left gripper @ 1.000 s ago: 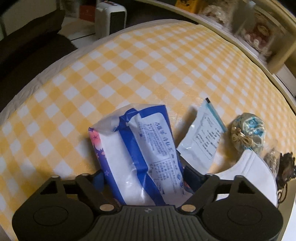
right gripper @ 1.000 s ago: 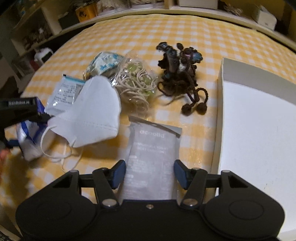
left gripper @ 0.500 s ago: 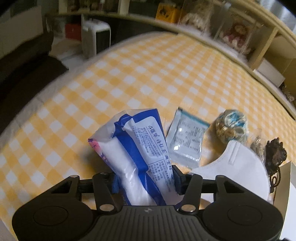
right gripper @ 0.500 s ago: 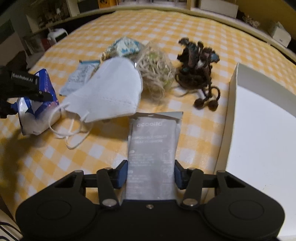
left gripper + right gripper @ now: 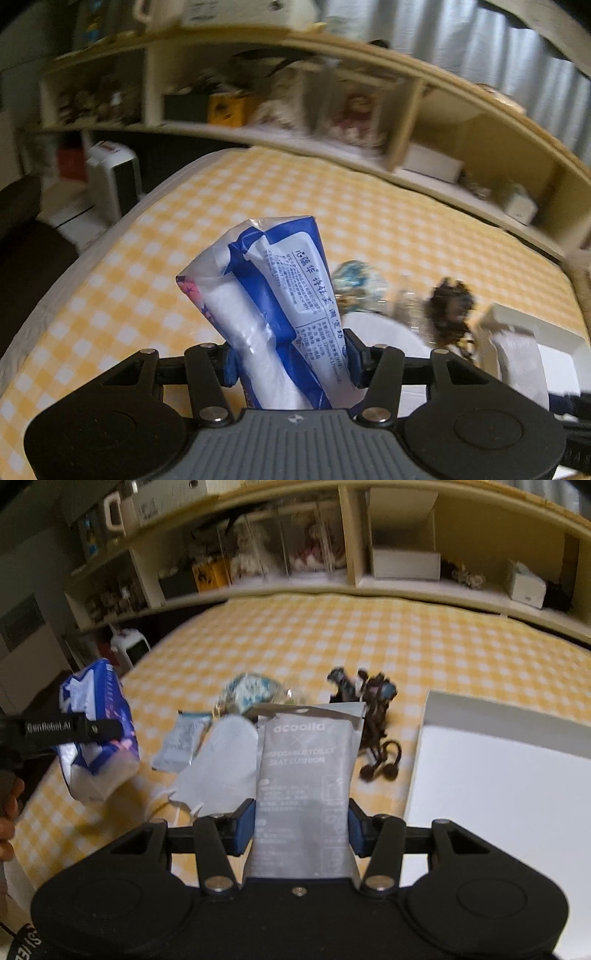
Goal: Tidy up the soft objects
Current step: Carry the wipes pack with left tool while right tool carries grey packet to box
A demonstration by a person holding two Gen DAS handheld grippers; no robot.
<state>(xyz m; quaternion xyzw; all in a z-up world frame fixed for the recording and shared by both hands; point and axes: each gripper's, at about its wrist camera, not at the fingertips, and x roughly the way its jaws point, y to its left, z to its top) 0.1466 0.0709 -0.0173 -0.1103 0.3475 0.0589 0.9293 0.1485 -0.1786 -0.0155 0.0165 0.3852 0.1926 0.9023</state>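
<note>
My left gripper [image 5: 291, 360] is shut on a blue and white tissue pack [image 5: 269, 295], lifted off the yellow checked cloth [image 5: 155, 280]; the same tissue pack [image 5: 96, 738] hangs at the left of the right wrist view. My right gripper [image 5: 301, 827] is shut on a grey sachet [image 5: 304, 775], held above the cloth. On the cloth lie a white face mask [image 5: 221, 764], a small clear packet [image 5: 181, 740], a blue patterned pouch [image 5: 251, 692], and a dark brown yarn toy [image 5: 373, 716].
A white open box [image 5: 498, 775] stands at the right on the cloth. Shelves [image 5: 332, 554] crowded with several items run along the back. A white heater [image 5: 110, 177] sits on the floor at the left. A hand [image 5: 7, 812] shows at the left edge.
Both grippers closed on their items and rose: the tissue pack and the grey sachet left the cloth. Both views tilted up, so the shelves came into sight.
</note>
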